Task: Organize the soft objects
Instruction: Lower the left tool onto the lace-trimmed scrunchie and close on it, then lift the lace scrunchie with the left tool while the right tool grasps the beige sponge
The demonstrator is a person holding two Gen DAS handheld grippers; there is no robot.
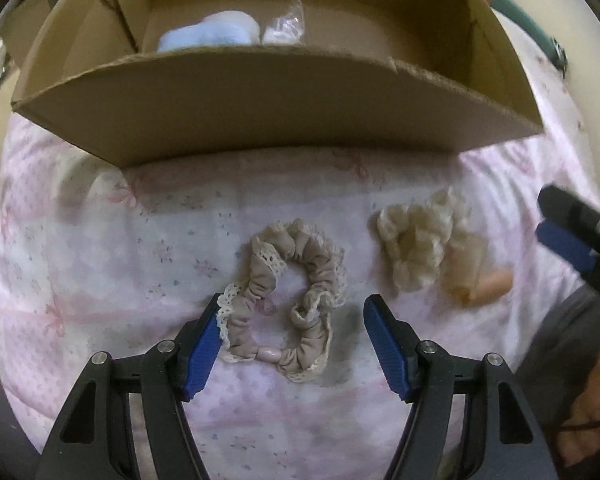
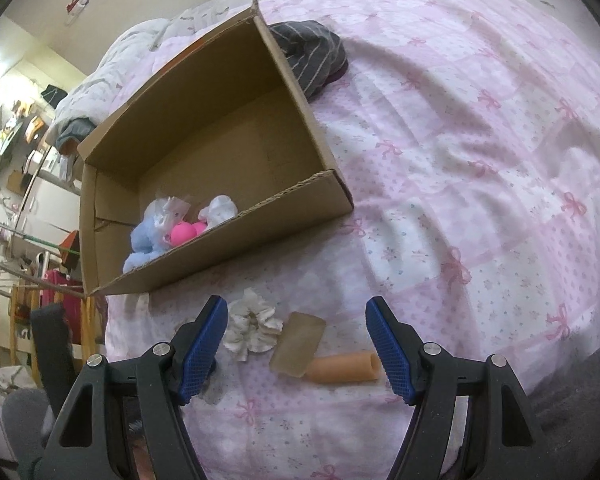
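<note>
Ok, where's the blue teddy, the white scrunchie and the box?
blue teddy (image 2: 142, 240), right wrist view, on its body.
white scrunchie (image 2: 252, 326), right wrist view, on its ruffles.
box (image 2: 236, 236), right wrist view, on its front wall.

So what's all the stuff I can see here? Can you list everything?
Cardboard box: one, brown, open, on the bed.
Plush toy: one, light blue, in the box.
Balls: two, pink, in the box.
Beige scrunchie: one, lace-edged, between the left fingers.
Cream scrunchie: one, on the bedsheet.
Translucent block: one, yellowish, beside it.
Peach tube: one, touching the block.
Striped cloth: one, grey, behind the box.
Left gripper: open.
Right gripper: open.
</note>
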